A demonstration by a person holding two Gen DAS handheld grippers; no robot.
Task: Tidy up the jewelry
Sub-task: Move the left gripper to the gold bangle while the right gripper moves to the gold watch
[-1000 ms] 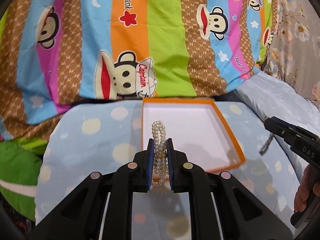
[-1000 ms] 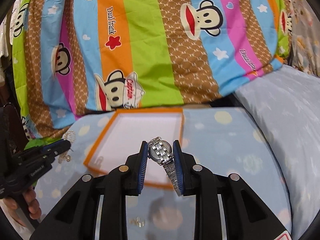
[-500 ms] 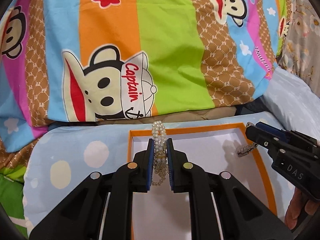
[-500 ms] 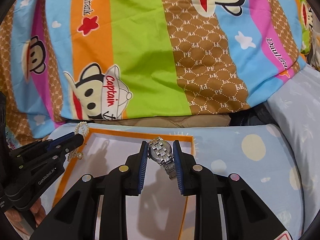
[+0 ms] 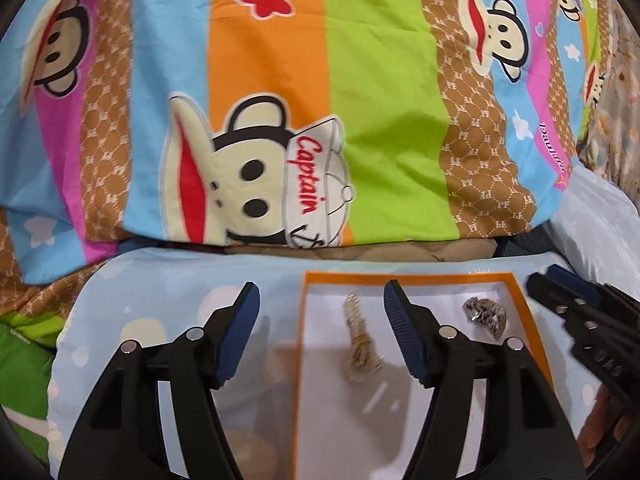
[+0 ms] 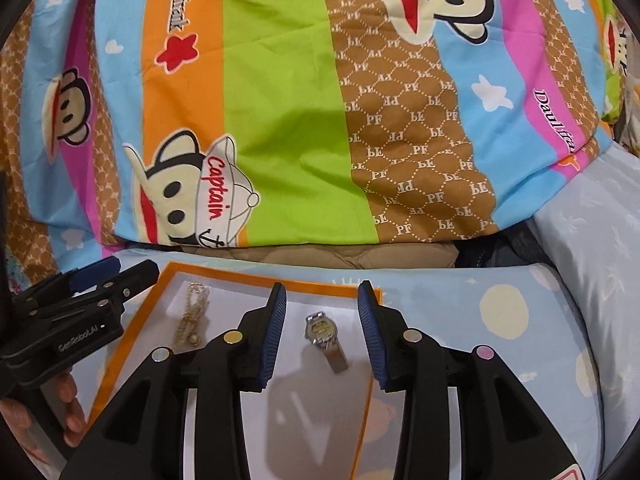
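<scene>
Both jaws have just been opening, empty; pearl bracelet [image 5: 358,344] and watch [image 6: 325,338] lie lengthwise in orange-rimmed box [image 5: 400,277].

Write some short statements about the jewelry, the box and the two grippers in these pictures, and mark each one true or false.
1. The silver metal wristwatch lies inside the shallow white box with the orange rim. True.
2. The left gripper is clamped on the pearl and gold bracelet. False: its jaws have just been opening and stand apart, with the bracelet lying loose on the box floor.
3. The bracelet and the watch touch each other. False: they lie apart, with bare white floor between them.
4. The right gripper is open. True: its jaws have just been opening, and its pads are clear of the watch.
5. The box rests on the striped cartoon-monkey blanket. False: it rests on the light blue dotted cushion.
</scene>
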